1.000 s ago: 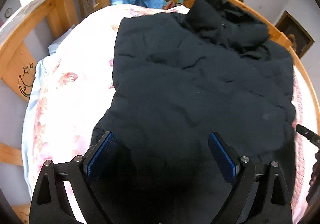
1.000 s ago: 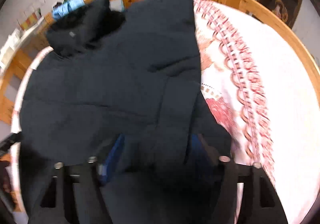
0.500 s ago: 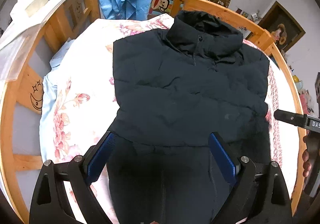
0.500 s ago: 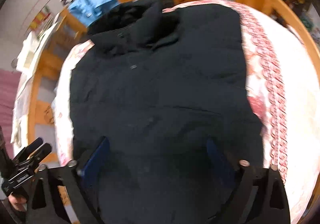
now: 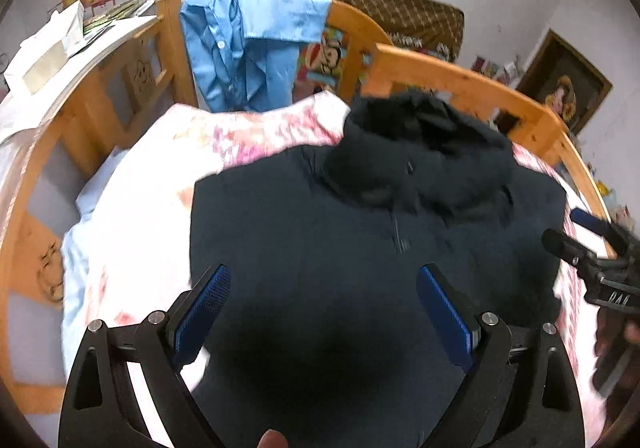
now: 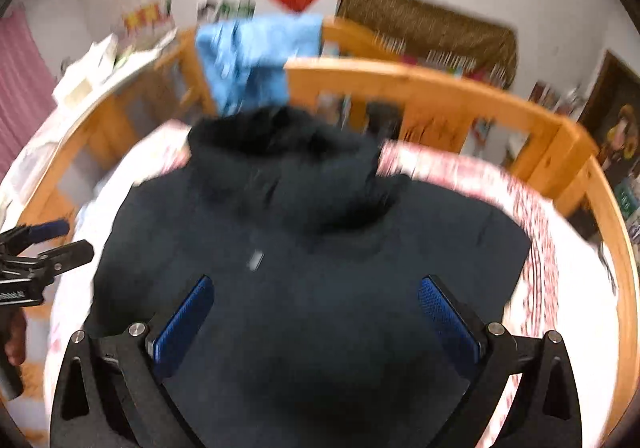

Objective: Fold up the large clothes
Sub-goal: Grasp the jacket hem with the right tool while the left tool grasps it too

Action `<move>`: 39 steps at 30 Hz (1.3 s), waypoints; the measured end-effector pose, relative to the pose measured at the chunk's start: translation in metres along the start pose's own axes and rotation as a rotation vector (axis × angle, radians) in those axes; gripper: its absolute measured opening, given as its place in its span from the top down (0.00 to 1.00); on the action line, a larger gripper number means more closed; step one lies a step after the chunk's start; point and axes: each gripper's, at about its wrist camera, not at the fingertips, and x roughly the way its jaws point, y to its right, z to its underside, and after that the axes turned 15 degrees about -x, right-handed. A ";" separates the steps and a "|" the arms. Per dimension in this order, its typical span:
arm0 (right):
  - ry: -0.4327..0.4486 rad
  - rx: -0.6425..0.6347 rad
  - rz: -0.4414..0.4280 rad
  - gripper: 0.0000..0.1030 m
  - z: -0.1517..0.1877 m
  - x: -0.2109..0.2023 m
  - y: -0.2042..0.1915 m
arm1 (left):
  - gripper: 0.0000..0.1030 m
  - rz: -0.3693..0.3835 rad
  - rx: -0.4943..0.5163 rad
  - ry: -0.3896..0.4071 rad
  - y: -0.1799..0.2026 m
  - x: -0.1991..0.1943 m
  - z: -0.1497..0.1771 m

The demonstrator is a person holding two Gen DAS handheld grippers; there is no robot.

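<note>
Lying front-up on the floral bedspread [image 5: 152, 208] inside the wooden bed frame [image 5: 452, 74]: dark padded jacket [image 5: 360, 248], hood toward the rail, sides turned in to a narrower block than a second ago. Hanging over the rail beyond it: blue shirt [image 5: 248, 44], untouched.

Left gripper [image 5: 322, 308]: standing wide, pads bare, nothing between them, now viewing the jacket from farther off and higher than a second ago.

Right gripper [image 6: 316, 312]: jaws wide and empty, where a second ago closing on a dark fold of the jacket. Also pulling back, view blurring.

Reading this as: side fold released and holding. Remaining, by judgement: bringing hem toward hood. Watching for puffy fabric springing open.
</note>
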 end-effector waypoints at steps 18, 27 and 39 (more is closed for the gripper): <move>0.163 0.165 -0.109 0.38 -0.035 0.079 0.046 | 0.32 0.049 -0.103 0.099 0.013 0.106 -0.092; 0.211 0.128 -0.119 0.65 -0.021 0.092 0.044 | 0.87 0.011 0.012 0.075 0.039 0.110 -0.093; 0.338 0.142 -0.194 0.80 -0.003 0.069 0.049 | 0.97 -0.019 0.015 0.159 0.034 0.075 -0.064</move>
